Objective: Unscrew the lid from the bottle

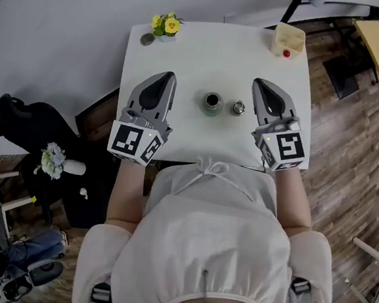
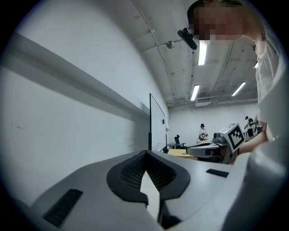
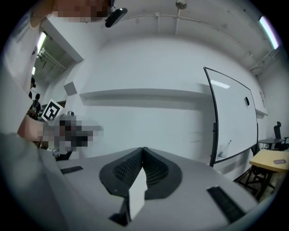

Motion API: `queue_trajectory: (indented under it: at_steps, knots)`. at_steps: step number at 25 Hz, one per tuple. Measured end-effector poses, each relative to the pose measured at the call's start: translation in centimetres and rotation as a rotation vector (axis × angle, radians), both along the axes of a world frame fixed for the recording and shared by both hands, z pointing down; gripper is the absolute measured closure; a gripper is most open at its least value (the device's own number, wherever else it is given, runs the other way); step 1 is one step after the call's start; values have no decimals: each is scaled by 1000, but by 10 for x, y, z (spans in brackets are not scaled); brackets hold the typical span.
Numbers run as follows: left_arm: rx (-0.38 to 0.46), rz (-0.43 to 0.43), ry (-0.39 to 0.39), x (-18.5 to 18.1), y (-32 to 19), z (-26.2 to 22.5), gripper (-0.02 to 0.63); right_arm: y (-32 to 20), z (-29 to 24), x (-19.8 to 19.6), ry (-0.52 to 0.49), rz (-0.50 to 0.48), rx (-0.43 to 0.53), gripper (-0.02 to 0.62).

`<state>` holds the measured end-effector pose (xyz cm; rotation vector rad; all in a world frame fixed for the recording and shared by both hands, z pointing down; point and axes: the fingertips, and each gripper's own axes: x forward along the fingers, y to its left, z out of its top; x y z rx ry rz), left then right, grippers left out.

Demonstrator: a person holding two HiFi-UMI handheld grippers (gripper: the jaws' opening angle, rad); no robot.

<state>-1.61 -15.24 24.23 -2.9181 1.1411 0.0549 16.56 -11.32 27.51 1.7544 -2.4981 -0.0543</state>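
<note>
In the head view a small dark bottle (image 1: 212,102) stands open in the middle of the white table (image 1: 187,58). Its silver lid (image 1: 238,107) lies on the table just right of it. My left gripper (image 1: 166,76) hovers left of the bottle, shut and empty. My right gripper (image 1: 258,83) hovers right of the lid, also shut and empty. Both point away from the person, level over the table. In the left gripper view the jaws (image 2: 145,152) meet at the tip, and the other gripper (image 2: 228,140) shows at the right. The right gripper view shows its jaws (image 3: 143,149) pressed together, nothing between.
A pot of yellow flowers (image 1: 165,24) and a small round grey thing (image 1: 147,38) sit at the table's far left corner. A cream container (image 1: 289,39) with a red item (image 1: 286,53) stands at the far right corner. A whiteboard (image 3: 235,122) stands by the wall.
</note>
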Motion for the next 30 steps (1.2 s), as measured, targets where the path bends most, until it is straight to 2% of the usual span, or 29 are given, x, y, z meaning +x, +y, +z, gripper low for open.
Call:
queue_trajectory:
  at_steps: [5, 10, 18, 24, 28, 30]
  knots:
    - [33, 20, -68, 6, 6, 2, 588, 4, 0, 1, 11, 7, 1, 592]
    - [20, 49, -107, 11, 12, 7, 588, 9, 0, -4, 19, -9, -11, 594]
    - [14, 51, -111, 12, 20, 10, 588, 13, 13, -1, -11, 2, -57, 594]
    - [28, 43, -149, 15, 24, 15, 588, 15, 15, -3, -10, -2, -45, 594]
    - [19, 31, -105, 17, 27, 14, 588, 19, 19, -5, -1, -6, -49, 594]
    - [21, 24, -107, 17, 28, 16, 588, 20, 19, -5, 1, -5, -48, 594]
